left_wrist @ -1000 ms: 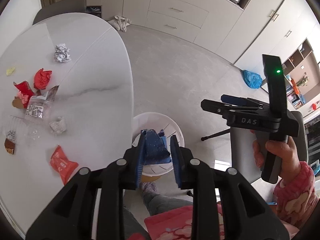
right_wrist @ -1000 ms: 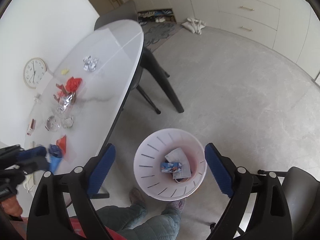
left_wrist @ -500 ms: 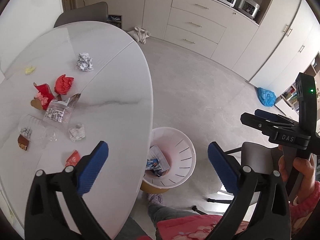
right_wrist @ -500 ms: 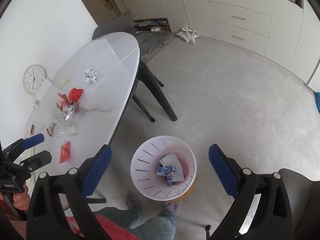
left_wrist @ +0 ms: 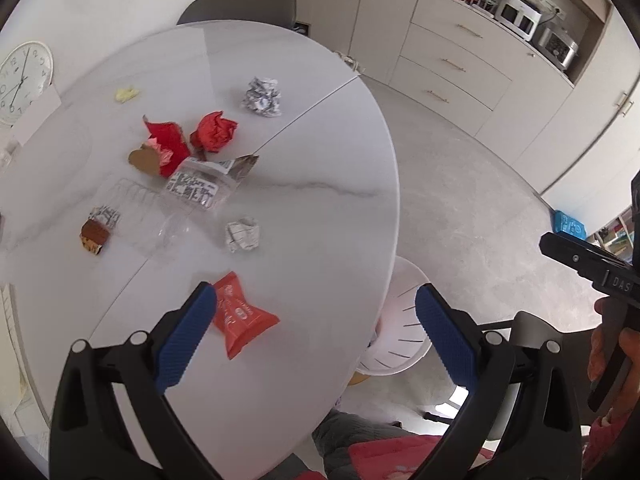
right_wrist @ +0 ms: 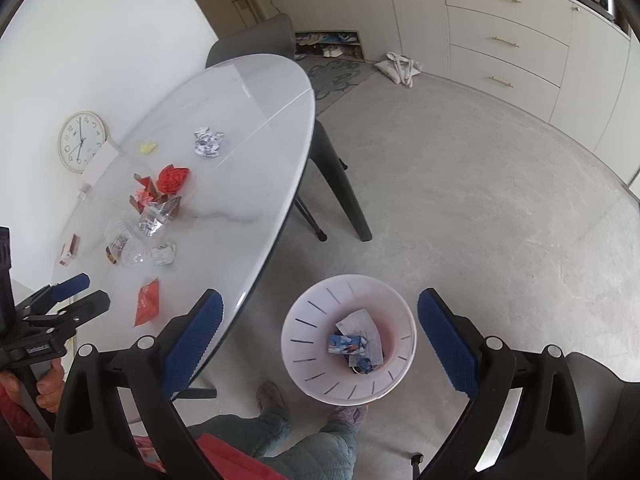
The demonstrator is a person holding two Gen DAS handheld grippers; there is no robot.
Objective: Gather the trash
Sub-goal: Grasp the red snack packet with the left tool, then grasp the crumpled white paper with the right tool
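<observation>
The white surface (left_wrist: 320, 184) carries scattered litter, with the bin (right_wrist: 348, 340) on the floor to its right. Both tools, left tool (left_wrist: 316, 328) and right tool (right_wrist: 320, 336), are spread and empty. The flat red wrapper (left_wrist: 240, 320) nearest the left tool could slide away under its pads, or off the edge.

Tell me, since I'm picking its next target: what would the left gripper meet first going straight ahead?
Probably bare table just right of the orange wrapper. The left gripper is open and empty; depth is uncertain.
</observation>
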